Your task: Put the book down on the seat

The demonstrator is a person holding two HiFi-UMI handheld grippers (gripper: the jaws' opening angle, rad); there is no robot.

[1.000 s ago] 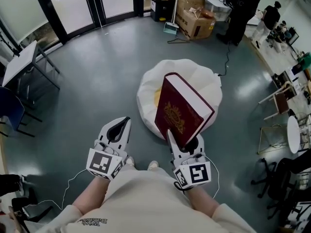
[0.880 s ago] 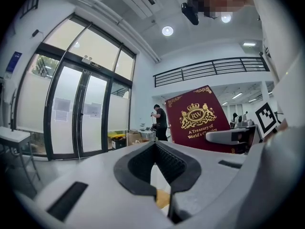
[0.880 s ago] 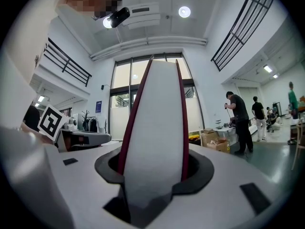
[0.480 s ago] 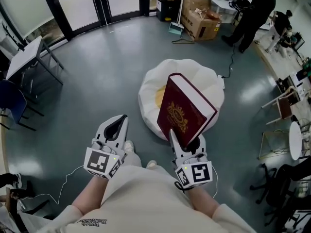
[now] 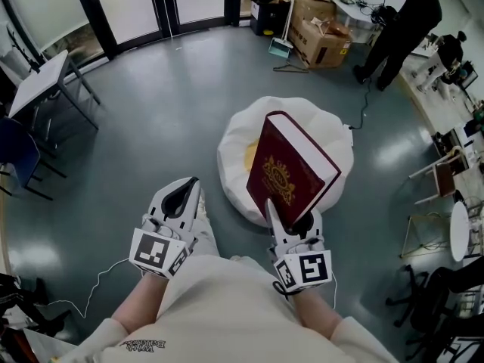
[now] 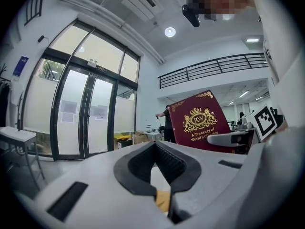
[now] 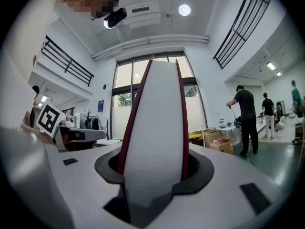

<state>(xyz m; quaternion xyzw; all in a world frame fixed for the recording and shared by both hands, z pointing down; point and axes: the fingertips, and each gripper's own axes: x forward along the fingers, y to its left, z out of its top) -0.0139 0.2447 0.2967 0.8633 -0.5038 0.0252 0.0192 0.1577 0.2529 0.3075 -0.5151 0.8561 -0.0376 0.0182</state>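
A thick dark-red book (image 5: 291, 169) with a gold crest stands tilted upward, its lower edge clamped in my right gripper (image 5: 293, 219). In the right gripper view the book's white page edge (image 7: 157, 123) fills the gap between the jaws of that gripper (image 7: 155, 163). The seat, a white beanbag (image 5: 236, 146), lies on the floor just beyond and below the book. My left gripper (image 5: 181, 195) hangs left of the seat, shut and empty. From the left gripper view (image 6: 155, 146) the book's cover (image 6: 200, 123) shows off to the right.
Grey floor surrounds the beanbag. Cardboard boxes (image 5: 321, 40) and a standing person (image 5: 401, 25) are at the back right. A white table (image 5: 38, 82) and a dark chair stand at the left. Chairs and a small round table (image 5: 457, 229) line the right edge. Glass doors (image 5: 136, 6) run behind.
Both grippers and the book keep the same pose. The view has drifted slightly, so the beanbag sits a bit lower and to the right. The person at the back has moved right.
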